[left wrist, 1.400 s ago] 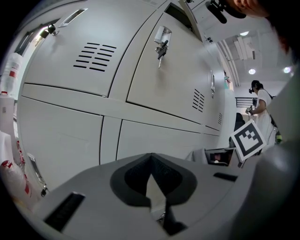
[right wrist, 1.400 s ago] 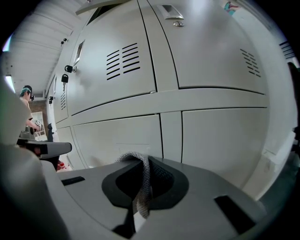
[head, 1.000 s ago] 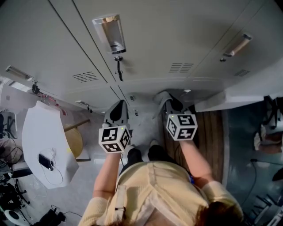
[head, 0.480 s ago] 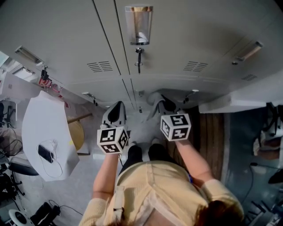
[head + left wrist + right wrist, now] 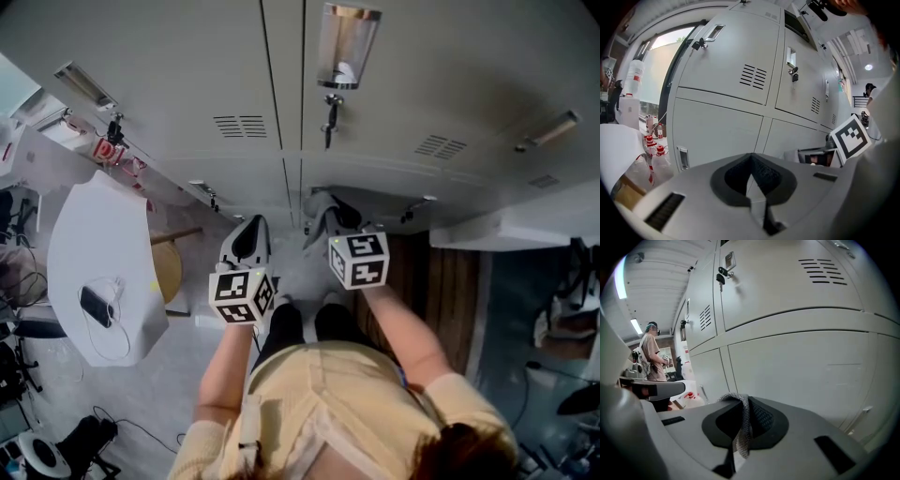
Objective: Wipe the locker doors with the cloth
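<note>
Grey locker doors (image 5: 187, 75) fill the top of the head view, one with a key (image 5: 328, 127) hanging in its lock. My right gripper (image 5: 325, 214) is held low in front of the lockers, shut on a grey mesh cloth (image 5: 741, 423) that sticks out between its jaws. Pale locker panels (image 5: 797, 357) lie close ahead in the right gripper view. My left gripper (image 5: 247, 236) hangs beside it, its jaws shut together with nothing in them. It points at the lower locker doors (image 5: 717, 131).
A white table (image 5: 98, 272) with a phone (image 5: 97, 307) stands at the left, a wooden stool (image 5: 169, 272) beside it. Red-capped bottles (image 5: 654, 145) sit low by the lockers. A wooden bench (image 5: 450, 281) lies at the right. A person (image 5: 651, 357) stands far down the aisle.
The head view has swung, so the lockers sit further right in the frame. My right gripper has moved left and nearer the doors. The left gripper has hardly moved.
</note>
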`<state>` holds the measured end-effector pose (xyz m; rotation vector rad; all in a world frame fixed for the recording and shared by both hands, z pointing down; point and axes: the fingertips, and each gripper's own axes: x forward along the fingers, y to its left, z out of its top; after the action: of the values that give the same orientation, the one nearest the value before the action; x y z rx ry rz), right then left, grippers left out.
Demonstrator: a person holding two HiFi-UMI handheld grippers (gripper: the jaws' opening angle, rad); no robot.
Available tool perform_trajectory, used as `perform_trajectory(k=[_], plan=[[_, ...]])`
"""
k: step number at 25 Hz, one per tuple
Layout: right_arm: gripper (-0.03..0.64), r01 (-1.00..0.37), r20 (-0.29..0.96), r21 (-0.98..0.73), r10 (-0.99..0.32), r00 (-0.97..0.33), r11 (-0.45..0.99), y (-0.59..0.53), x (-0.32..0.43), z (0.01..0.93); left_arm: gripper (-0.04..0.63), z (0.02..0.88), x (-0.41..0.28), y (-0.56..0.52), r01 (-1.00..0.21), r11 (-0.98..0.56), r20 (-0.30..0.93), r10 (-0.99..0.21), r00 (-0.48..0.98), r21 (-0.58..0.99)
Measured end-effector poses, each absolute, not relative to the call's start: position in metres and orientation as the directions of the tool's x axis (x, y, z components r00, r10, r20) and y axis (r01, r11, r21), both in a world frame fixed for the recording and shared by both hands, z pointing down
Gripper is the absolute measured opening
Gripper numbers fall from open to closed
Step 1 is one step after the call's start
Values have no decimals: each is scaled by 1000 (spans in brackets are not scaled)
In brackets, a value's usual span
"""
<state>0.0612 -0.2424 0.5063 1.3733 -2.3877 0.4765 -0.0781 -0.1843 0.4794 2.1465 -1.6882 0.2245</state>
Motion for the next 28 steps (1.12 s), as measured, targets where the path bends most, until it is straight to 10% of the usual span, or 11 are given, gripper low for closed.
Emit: perform_trajectory(k=[28], plan=[[5, -922, 482, -41, -801, -356, 386, -271, 121, 529, -8, 491, -29, -212, -934, -273, 378, -860, 344, 229]])
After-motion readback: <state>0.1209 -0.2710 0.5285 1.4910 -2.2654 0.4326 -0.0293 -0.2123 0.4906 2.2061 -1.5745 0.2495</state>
